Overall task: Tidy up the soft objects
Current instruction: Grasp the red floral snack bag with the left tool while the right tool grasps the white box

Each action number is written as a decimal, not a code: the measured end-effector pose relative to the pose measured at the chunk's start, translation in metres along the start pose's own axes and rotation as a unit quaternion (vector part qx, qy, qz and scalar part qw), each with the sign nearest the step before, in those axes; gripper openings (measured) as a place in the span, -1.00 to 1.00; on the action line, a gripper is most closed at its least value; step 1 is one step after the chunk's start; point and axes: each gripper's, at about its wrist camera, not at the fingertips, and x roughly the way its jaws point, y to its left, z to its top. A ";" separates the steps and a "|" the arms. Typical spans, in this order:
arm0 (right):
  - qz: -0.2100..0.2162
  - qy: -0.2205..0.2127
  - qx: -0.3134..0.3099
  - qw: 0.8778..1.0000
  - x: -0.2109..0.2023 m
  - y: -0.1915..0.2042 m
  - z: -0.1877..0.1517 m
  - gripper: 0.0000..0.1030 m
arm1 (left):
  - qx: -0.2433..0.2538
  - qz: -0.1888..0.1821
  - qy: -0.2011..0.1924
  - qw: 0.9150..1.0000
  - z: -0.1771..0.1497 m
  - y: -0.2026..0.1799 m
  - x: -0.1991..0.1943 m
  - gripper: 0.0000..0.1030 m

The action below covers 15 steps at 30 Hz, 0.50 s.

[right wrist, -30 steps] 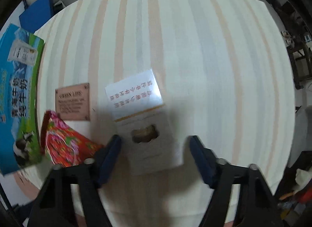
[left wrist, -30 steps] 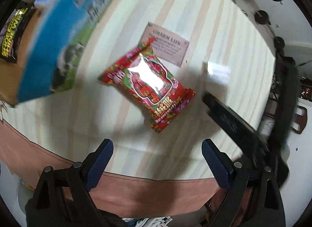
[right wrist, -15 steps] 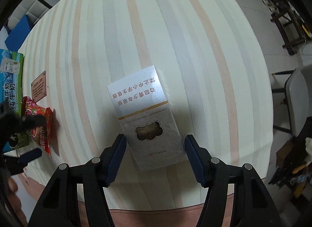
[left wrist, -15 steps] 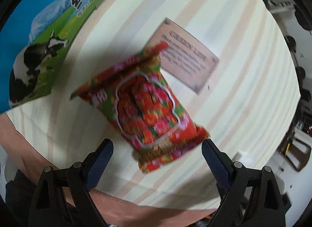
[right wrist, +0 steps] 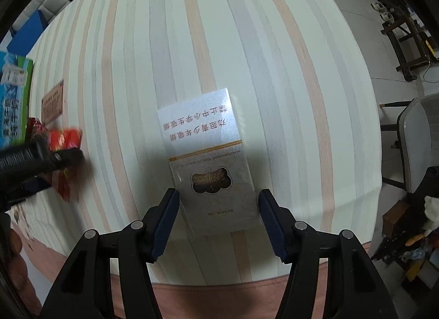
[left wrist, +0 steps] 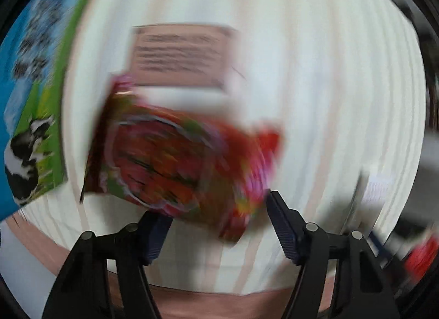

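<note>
Red snack packet [left wrist: 181, 165] lying on striped table [left wrist: 315, 85], blurred, just near of a brown card [left wrist: 181, 55]; left gripper [left wrist: 216, 212] closing around it, contact unclear. Silver box [right wrist: 211, 165] right of it, between right gripper [right wrist: 218, 209] pads, narrowing, apparently touching. Milk carton [left wrist: 30, 94] far left.

Left view motion-blurred, right sharp

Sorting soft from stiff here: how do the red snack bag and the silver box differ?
The red snack bag is a crinkly, bright printed pouch, motion-blurred; the silver box is a flat-faced, sharp-edged pale carton, sharply seen. The bag sits between the left gripper fingers, the box between the right gripper fingers. Both are over the striped tablecloth.
</note>
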 end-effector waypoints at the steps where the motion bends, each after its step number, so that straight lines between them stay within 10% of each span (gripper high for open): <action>1: -0.003 0.001 -0.003 1.000 0.000 0.001 -0.002 0.19 | 0.016 -0.003 0.004 1.000 -0.005 -0.004 0.001 0.29; 9: 0.008 -0.008 -0.004 1.000 -0.007 0.008 -0.008 0.19 | 0.036 -0.070 0.011 0.997 -0.017 0.011 -0.026 0.30; 15: 0.025 -0.013 0.028 0.999 -0.006 0.001 -0.009 0.19 | -0.079 -0.082 0.028 0.993 0.019 0.054 -0.031 0.39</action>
